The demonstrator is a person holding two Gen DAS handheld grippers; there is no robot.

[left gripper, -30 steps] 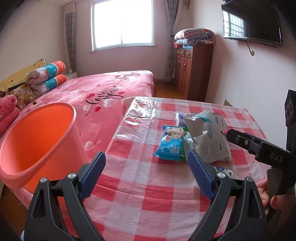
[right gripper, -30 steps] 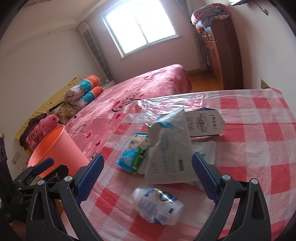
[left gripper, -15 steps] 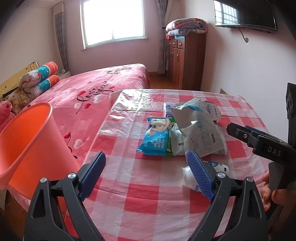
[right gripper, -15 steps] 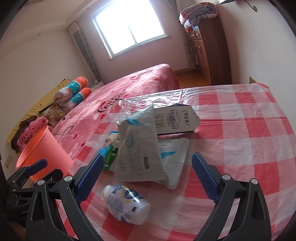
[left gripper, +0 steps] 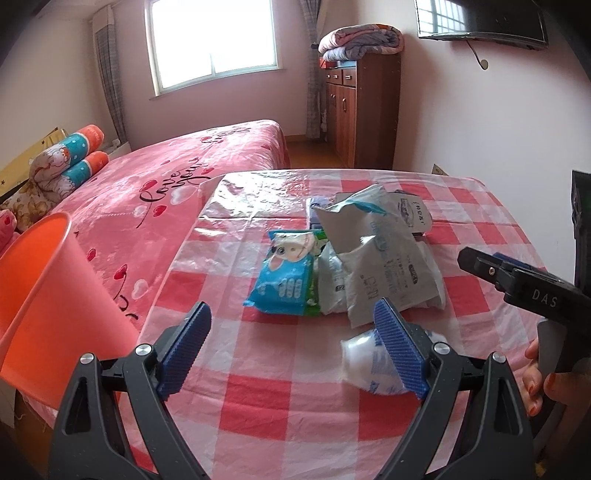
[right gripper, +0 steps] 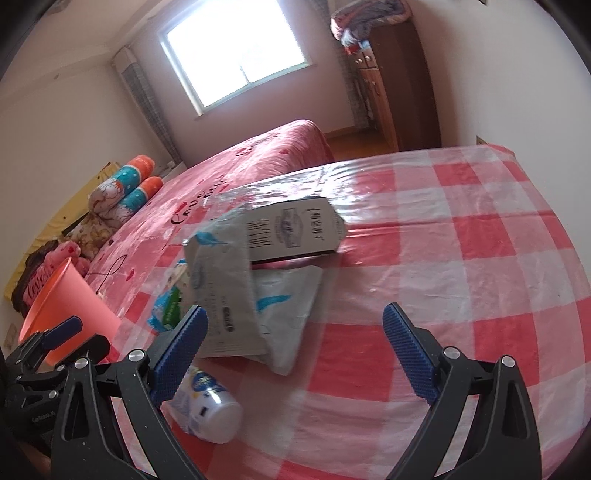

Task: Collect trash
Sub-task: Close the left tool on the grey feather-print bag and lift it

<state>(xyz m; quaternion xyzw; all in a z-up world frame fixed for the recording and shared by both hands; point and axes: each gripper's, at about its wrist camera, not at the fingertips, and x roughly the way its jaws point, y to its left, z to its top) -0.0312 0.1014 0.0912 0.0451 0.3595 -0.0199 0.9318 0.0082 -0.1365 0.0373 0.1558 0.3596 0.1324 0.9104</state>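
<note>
Trash lies in a heap on the red-checked table (left gripper: 258,398): a blue wet-wipes pack (left gripper: 286,277), a grey torn pouch (left gripper: 380,258) (right gripper: 225,288), a white pouch (right gripper: 284,317), a grey carton (right gripper: 295,230) and a small white bottle on its side (left gripper: 364,365) (right gripper: 208,404). An orange bin (left gripper: 48,295) (right gripper: 70,314) stands tilted at the table's left edge. My left gripper (left gripper: 293,349) is open and empty, just short of the heap, the bottle by its right finger. My right gripper (right gripper: 295,354) is open and empty, over the pouches; it also shows in the left wrist view (left gripper: 517,280).
A pink bed (left gripper: 177,173) with rolled bolsters (left gripper: 70,155) lies behind the table. A wooden cabinet (left gripper: 362,110) with folded blankets stands at the far wall, a TV (left gripper: 480,18) on the right wall. The table's far edge (left gripper: 332,171) faces the bed.
Both grippers have shifted right along the table and closer to the heap. The bin has slid toward the left edge of both views. The bottle now shows by the left gripper's right finger.
</note>
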